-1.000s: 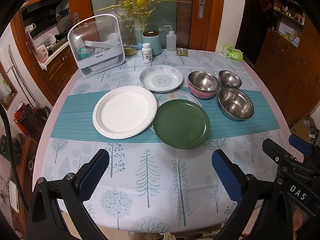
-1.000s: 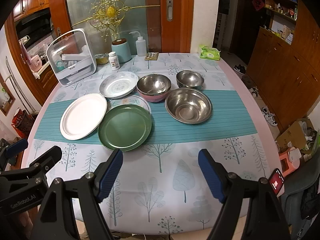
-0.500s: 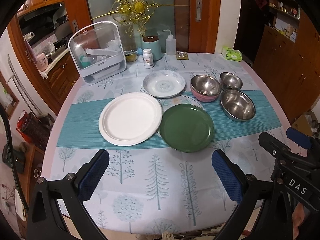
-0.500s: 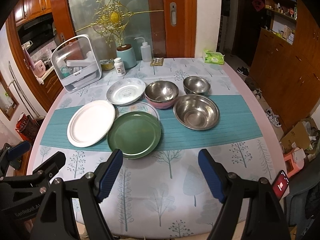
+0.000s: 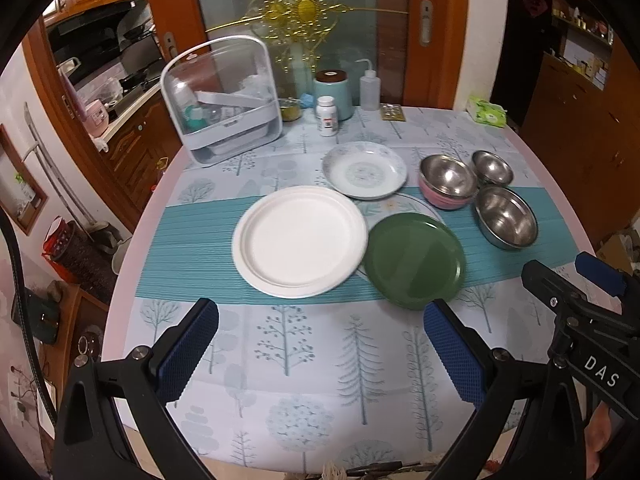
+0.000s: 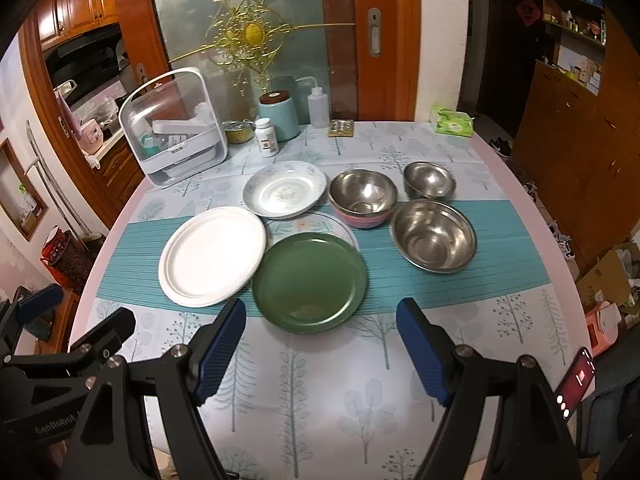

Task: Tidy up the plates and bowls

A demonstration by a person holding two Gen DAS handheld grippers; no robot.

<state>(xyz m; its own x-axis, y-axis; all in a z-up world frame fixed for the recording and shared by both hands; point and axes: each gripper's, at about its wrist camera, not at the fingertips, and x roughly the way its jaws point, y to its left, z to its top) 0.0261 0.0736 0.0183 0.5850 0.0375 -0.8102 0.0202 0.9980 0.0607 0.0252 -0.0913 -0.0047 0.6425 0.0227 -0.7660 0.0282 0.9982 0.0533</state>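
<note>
A white plate point(image 5: 300, 240) point(image 6: 214, 254) lies left of a green plate point(image 5: 414, 260) point(image 6: 310, 280), which partly covers a floral plate point(image 6: 312, 224). Behind them sits a patterned shallow dish point(image 5: 364, 174) point(image 6: 284, 194). To the right stand a steel bowl nested in a pink bowl point(image 5: 448, 186) point(image 6: 362, 198), a small steel bowl point(image 5: 492, 168) point(image 6: 430, 180) and a large steel bowl point(image 5: 506, 222) point(image 6: 434, 236). My left gripper point(image 5: 320, 356) is open above the near tablecloth, short of the white plate. My right gripper point(image 6: 320, 352) is open too, just short of the green plate.
At the table's back stand a clear storage caddy point(image 5: 224, 96) point(image 6: 174, 124), a teal canister point(image 6: 278, 116), a pill bottle point(image 6: 267, 136), a squeeze bottle point(image 6: 318, 106) and a tissue pack point(image 6: 452, 124). A phone point(image 6: 576, 384) lies at the near right edge.
Both grippers have drawn slightly closer to the plates, the left view shifting left toward the white plate. Both stayed open; no dish moved.
</note>
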